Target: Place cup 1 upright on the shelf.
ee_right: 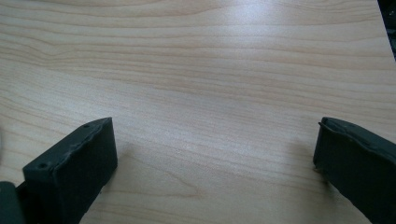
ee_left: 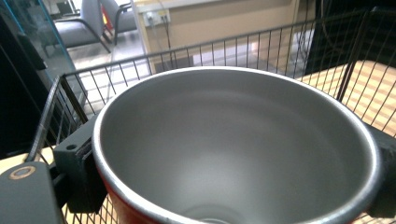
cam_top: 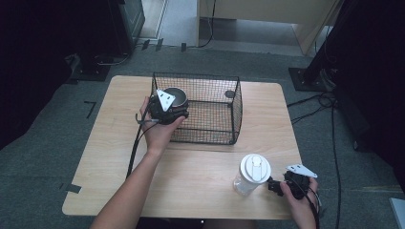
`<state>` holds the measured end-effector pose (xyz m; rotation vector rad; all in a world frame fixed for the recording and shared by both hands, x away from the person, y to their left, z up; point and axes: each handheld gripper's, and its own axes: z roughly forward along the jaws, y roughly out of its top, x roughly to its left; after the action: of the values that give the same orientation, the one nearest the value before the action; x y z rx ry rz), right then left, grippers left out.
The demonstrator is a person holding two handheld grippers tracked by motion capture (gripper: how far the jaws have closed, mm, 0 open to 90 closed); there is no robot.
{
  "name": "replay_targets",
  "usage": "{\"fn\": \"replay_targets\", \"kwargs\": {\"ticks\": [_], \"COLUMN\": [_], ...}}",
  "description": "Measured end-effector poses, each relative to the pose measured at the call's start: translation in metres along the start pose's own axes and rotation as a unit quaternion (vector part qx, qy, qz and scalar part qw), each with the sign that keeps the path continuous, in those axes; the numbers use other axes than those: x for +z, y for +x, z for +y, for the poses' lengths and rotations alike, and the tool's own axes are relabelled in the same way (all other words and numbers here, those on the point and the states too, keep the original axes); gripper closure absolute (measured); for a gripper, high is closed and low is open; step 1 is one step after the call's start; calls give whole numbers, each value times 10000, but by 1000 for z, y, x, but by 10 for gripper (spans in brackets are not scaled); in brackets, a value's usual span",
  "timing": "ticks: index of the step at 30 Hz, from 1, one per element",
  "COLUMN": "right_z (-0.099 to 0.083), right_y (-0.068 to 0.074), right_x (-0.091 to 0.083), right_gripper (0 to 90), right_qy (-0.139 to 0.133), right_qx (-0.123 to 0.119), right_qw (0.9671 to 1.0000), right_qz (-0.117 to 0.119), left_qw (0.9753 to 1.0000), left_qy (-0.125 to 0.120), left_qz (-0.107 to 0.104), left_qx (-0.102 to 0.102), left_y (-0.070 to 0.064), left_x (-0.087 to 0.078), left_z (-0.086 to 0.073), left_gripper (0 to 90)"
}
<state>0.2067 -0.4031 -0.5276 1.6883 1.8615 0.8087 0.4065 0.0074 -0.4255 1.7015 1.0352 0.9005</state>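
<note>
Cup (ee_left: 233,140) between left gripper (cam_top: 168,107) fingers (ee_left: 77,172), over basket (cam_top: 210,114)

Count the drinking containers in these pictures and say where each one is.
2. A metal cup, red outside, sits clamped in the left hand-held gripper at the wire basket's left end. A clear bottle with a white lid stands on the table, beside the right hand-held gripper.

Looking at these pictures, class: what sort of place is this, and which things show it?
Probably an office or lab room set up for recording. A plain wooden table stands on grey carpet, cables trail across the floor, and waiting chairs show behind the wire basket.
</note>
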Motion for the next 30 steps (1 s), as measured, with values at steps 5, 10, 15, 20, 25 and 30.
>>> {"fn": "replay_targets", "kwargs": {"ticks": [5, 10, 15, 20, 25, 30], "right_z": [0, 0, 0, 0, 0, 0], "right_y": [0, 0, 0, 0, 0, 0], "right_x": [0, 0, 0, 0, 0, 0], "right_gripper": [0, 0, 0, 0, 0, 0], "right_qy": [0, 0, -2, 0, -1, -1], "right_qx": [0, 1, 4, 1, 0, 4], "right_qw": [10000, 10000, 10000, 10000, 10000, 10000], "right_qz": [0, 0, 0, 0, 0, 0], "left_qw": [9995, 9978, 9956, 9908, 9888, 9869], "left_qy": [257, 564, 856, 1308, 1430, 1511], "left_qz": [-118, -147, -118, 219, 332, 317], "left_qx": [-172, -324, -362, -278, -283, -475], "left_y": [0, -1, -2, -10, -13, -12], "left_x": [4, 9, 11, 14, 13, 10], "left_z": [-1, -2, 0, 3, 5, 5], "left_gripper": [79, 78, 77, 76, 75, 68]}}
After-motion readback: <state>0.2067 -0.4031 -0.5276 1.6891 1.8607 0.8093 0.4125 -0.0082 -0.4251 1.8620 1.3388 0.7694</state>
